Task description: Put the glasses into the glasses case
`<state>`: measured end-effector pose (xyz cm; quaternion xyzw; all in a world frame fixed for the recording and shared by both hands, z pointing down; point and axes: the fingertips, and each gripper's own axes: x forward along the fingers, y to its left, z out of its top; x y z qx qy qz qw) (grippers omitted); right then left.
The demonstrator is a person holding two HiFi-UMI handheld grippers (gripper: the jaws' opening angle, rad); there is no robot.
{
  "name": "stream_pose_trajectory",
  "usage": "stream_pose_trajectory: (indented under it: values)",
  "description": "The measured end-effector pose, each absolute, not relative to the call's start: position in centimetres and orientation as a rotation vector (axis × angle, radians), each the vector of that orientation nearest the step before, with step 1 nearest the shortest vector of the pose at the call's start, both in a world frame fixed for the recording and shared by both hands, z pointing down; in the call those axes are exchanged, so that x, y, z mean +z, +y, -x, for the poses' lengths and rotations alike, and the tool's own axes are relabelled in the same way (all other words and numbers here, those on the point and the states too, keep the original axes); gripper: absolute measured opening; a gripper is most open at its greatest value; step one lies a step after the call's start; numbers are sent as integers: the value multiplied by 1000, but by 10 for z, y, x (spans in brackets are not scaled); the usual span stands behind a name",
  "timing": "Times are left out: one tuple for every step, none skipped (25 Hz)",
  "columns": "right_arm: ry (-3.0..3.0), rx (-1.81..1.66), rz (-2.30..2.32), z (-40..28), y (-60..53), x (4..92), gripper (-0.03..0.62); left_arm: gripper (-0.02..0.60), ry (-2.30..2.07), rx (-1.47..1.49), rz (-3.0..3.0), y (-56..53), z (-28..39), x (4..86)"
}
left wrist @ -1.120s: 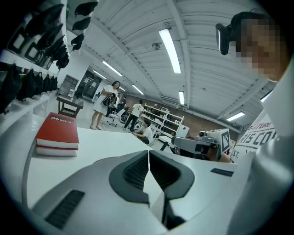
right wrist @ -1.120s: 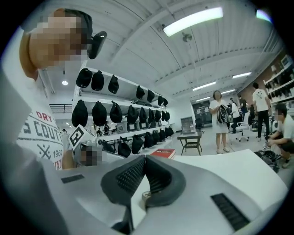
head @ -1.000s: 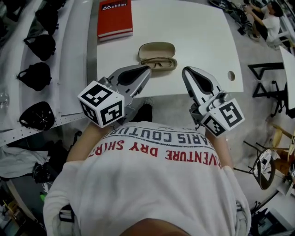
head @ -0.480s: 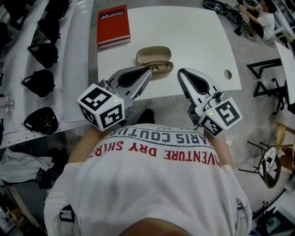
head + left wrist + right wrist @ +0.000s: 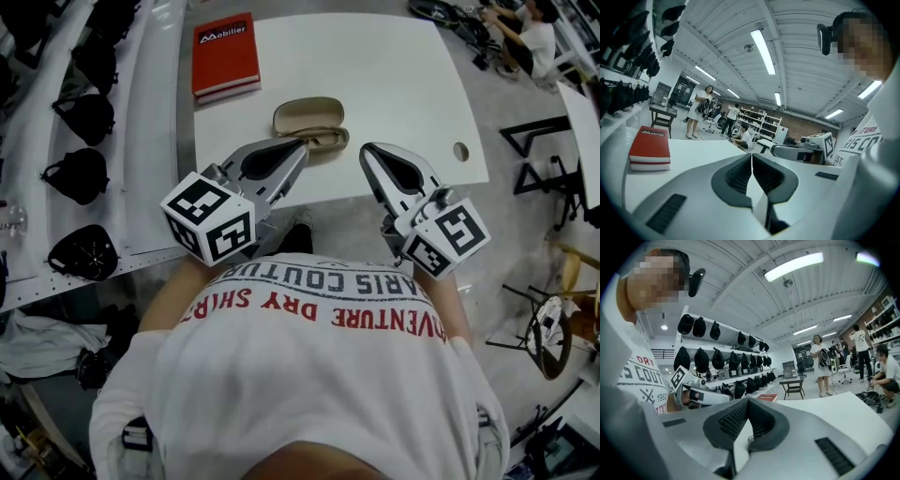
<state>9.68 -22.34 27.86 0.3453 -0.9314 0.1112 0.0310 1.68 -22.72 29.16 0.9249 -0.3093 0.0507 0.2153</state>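
Note:
An open beige glasses case (image 5: 307,112) lies on the white table (image 5: 394,84), near its front edge. Dark-framed glasses (image 5: 325,140) lie in the case's near half. My left gripper (image 5: 300,145) is shut and empty, its tip just at the case's front left corner. My right gripper (image 5: 367,152) is shut and empty too, a little to the right of the case, over the table's front edge. In the left gripper view the pads of the left gripper (image 5: 751,158) meet with nothing between them; in the right gripper view the right gripper (image 5: 746,404) is the same.
A red book (image 5: 225,54) lies at the table's far left corner, also seen as the red book (image 5: 649,150). The table has a round hole (image 5: 460,151) at the right. White shelves with black bags (image 5: 80,173) run along the left. People (image 5: 701,110) stand behind the table.
Almost nothing: the head view has drifted a little, so the case sits slightly further left in the picture. Both grippers stay shut and hold their places.

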Motion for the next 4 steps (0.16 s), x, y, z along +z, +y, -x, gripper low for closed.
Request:
stream_pose_trajectory:
  values:
    - [-2868, 346, -1064, -98, -224, 279, 23, 29, -856, 142, -2564, -228, -18, 292]
    - [-2866, 348, -1065, -99, -225, 280, 23, 29, -855, 145, -2563, -230, -19, 293]
    - [-2865, 350, -1066, -101, -226, 280, 23, 29, -853, 147, -2563, -231, -21, 293]
    - [-2863, 352, -1067, -102, -227, 281, 23, 29, -852, 149, -2562, -233, -22, 294]
